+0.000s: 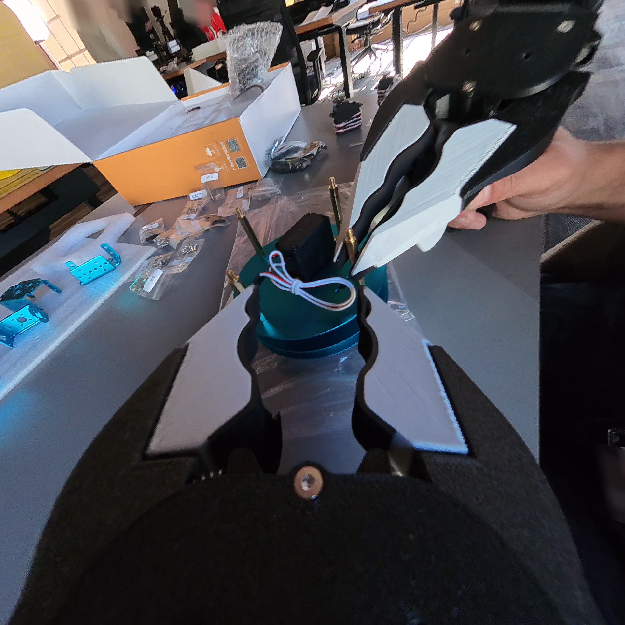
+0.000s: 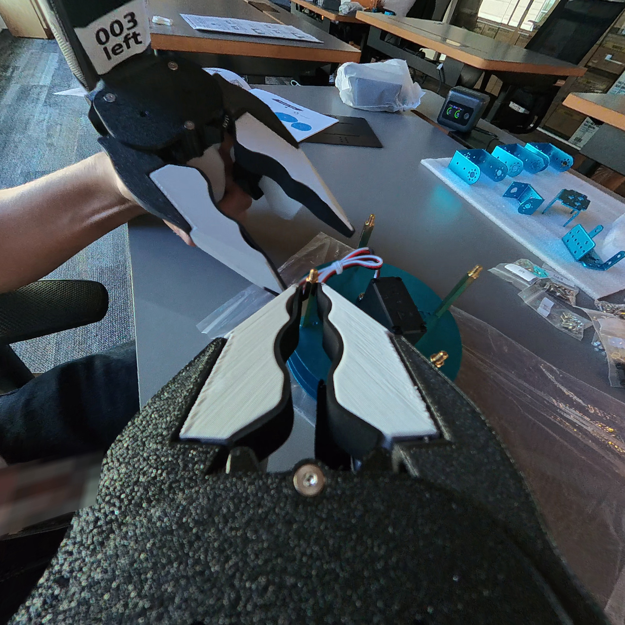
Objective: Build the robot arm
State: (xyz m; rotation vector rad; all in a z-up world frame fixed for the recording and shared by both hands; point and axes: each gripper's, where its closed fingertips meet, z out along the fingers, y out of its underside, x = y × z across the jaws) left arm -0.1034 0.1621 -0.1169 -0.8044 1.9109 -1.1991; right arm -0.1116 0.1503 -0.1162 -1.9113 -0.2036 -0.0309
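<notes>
Right gripper (image 2: 309,287): narrow, pinching an upright brass standoff (image 2: 311,280) at the 9 o'clock rim of the teal round base (image 2: 439,338) on the bench (image 2: 389,189). Left gripper (image 1: 306,297): wide, empty, hovering over the base's near edge. Black servo (image 2: 395,307) sits at centre.

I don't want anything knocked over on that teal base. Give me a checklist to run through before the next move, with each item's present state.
1. Right gripper shut on the near brass standoff: ok.
2. Left gripper open, holding nothing: ok.
3. Left gripper clear of the teal base: cannot tell; its tips sit right at the rim.
4. White-and-red cable clear of the right gripper: cannot tell; it runs just behind the held standoff.
5. Black servo resting on the base, ungripped: ok.
6. Other three standoffs standing on the base: ok.
</notes>
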